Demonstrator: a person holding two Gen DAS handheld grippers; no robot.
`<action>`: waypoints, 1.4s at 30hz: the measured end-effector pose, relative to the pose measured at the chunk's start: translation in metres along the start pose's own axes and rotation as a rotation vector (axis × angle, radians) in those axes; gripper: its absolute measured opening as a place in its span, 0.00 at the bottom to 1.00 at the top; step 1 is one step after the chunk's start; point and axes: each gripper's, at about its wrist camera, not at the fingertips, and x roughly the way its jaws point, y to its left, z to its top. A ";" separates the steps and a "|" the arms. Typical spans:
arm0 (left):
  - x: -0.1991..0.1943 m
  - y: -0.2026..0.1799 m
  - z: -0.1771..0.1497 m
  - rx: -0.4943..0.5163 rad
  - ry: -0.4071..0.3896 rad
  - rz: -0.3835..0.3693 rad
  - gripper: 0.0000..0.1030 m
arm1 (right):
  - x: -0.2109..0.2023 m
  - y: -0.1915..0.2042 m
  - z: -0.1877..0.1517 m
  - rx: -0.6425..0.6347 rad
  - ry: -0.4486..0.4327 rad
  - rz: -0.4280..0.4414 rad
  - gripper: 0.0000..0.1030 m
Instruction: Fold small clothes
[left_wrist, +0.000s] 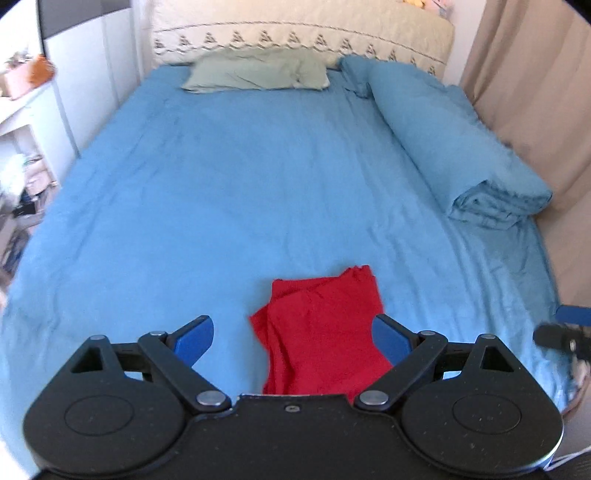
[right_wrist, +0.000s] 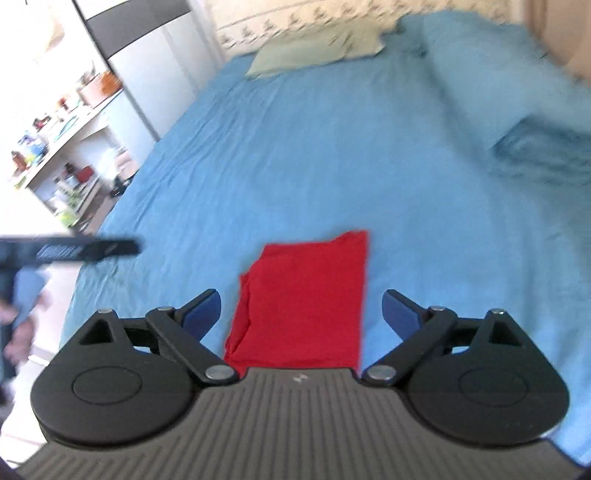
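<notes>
Sprawling wide under both cameras is the blue bed sheet (left_wrist: 221, 206), with plenty of bare room up the middle toward the green pillow (left_wrist: 258, 74) at the headboard (left_wrist: 303, 33). A rolled blue duvet (left_wrist: 458, 147) hems in the right side beside the beige curtain (left_wrist: 524, 81); the left edge drops off toward white shelves (right_wrist: 62, 147), though that corner is blurred and what sits on them is hard to make out.

Down at the near edge lies the red cloth (left_wrist: 321, 332), folded into a neat stack and resting flat on the sheet. The left gripper (left_wrist: 293, 338) hangs over it with fingers spread wide, gripping nothing, the cloth showing in the gap and just by the right-hand finger. Same story from the right gripper (right_wrist: 301, 314): fingers parted, nothing pinched, red cloth (right_wrist: 303, 299) centred between them with blue sheet (right_wrist: 332, 147) showing either side.

The stack's long axis runs from the near edge toward the pillow (right_wrist: 317, 48), its far end tilted slightly right.
</notes>
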 end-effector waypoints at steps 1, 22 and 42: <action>-0.021 -0.006 -0.005 -0.011 0.000 0.004 0.94 | -0.018 0.004 0.002 0.000 0.000 -0.024 1.00; -0.116 -0.080 -0.092 -0.008 0.055 0.185 1.00 | -0.110 0.052 -0.080 -0.040 0.140 -0.321 1.00; -0.124 -0.084 -0.094 0.003 0.025 0.189 1.00 | -0.117 0.055 -0.078 -0.013 0.119 -0.326 1.00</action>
